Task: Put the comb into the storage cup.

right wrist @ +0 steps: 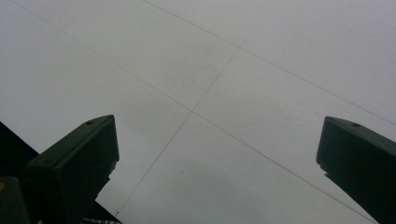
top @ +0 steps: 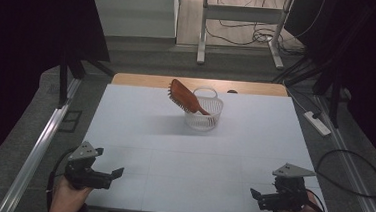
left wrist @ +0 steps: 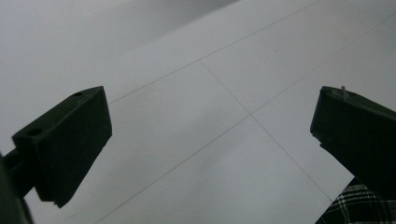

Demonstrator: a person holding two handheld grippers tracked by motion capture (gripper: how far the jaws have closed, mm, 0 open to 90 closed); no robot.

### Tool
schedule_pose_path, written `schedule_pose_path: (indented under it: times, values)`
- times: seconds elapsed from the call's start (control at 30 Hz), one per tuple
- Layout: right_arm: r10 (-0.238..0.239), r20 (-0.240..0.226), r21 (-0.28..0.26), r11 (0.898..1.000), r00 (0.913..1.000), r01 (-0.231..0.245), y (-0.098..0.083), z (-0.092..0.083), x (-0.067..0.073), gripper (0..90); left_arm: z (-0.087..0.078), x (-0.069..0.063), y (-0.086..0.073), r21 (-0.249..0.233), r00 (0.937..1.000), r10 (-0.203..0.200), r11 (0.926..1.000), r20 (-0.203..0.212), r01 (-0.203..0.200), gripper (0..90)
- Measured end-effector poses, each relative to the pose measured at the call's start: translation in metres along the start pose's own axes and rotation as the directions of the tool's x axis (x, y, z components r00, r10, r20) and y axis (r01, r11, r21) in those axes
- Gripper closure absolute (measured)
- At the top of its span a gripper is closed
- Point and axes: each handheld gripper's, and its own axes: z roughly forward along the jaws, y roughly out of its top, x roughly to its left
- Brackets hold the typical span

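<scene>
A brown wooden hairbrush [top: 184, 98] leans in a small white basket [top: 210, 120] at the far middle of the white table [top: 193, 151], its bristled head sticking up to the left over the rim. My left gripper [top: 113, 173] rests near the table's front left corner, held by a hand, jaws pointing right. My right gripper [top: 257, 195] is near the front right corner, jaws pointing left. In the left gripper view the left gripper [left wrist: 210, 126] stands open over bare table. The right gripper [right wrist: 217, 149] is likewise open above the table, nothing between its jaws.
A wooden strip [top: 197, 83] borders the table's far edge. A metal rail [top: 37, 148] runs along the left side, and a power strip [top: 317, 123] and cables [top: 351, 172] lie on the floor at the right. Checked cloth [left wrist: 359, 207] shows at the table's near edge.
</scene>
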Motion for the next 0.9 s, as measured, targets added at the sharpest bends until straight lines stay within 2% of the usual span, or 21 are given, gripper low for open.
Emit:
schedule_pose_path:
  times: [0.47, 0.73, 0.9]
  values:
    - [-0.003, -0.001, 0.002, 1.000, 1.0000, 0.003, 0.0002, 0.0002, 0.0004, 0.0, -0.0062, -0.0038, -0.0060, 0.016, 0.9993, 0.017, 0.9997, -0.033, -0.016, 0.0]
    - [-0.003, 0.001, 0.003, 1.000, 1.0000, 0.003, 0.0002, 0.0004, 0.0005, 0.0, -0.0029, -0.0079, -0.0048, 0.064, 0.9972, 0.053, 0.9967, -0.053, -0.050, 0.0]
    - [-0.004, 0.003, 0.008, 1.000, 1.0000, 0.004, -0.0001, 0.0009, 0.0002, 0.0, -0.0019, -0.0076, -0.0039, 0.068, 0.9980, 0.050, 0.9966, -0.040, -0.047, 0.0]
